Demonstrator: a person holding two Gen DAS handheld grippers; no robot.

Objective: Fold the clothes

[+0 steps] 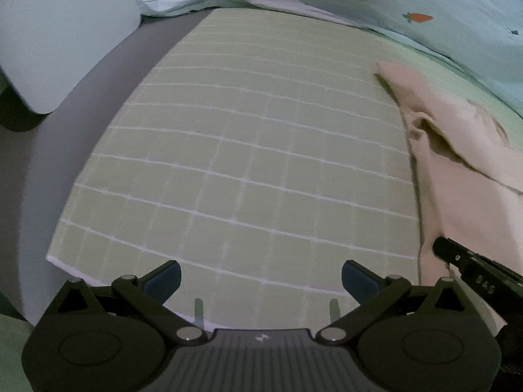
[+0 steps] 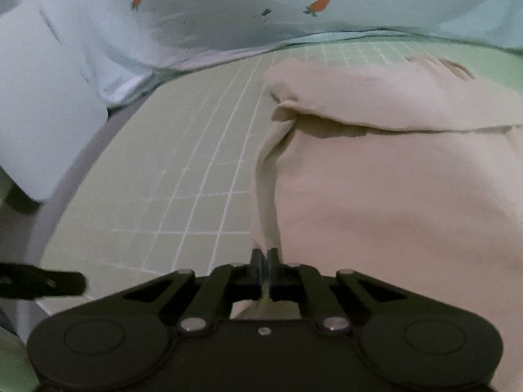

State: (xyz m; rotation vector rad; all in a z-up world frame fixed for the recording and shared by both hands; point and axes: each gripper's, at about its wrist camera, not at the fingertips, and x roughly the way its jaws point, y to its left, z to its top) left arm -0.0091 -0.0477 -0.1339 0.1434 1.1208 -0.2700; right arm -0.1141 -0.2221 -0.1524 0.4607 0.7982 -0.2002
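The right gripper point(image 2: 263, 263) is clenching its jaws on the near left edge of the beige garment point(image 2: 392, 196), which is lying on the right half of the green grid mat point(image 2: 196, 163). The left gripper point(image 1: 261, 277) is hovering over bare mat, jaws released. The fold probably goes best if the pinched edge is lifted evenly and carried across without dragging.

Both views dim, flat indoor light, cool grey-green cast; no clear light source, no glare. Heavy fisheye: grid lines on the cutting mat point(image 1: 228, 150) bow hard, corners go black w/ vignette. Soft shadow under the fold of the beige garment point(image 2: 376, 196). Motion smear on the white object point(image 2: 42, 114) at left and on the carrot-print fabric point(image 2: 228, 6). Grain and soft focus throughout; gripper bodies near the lens are sharpest.
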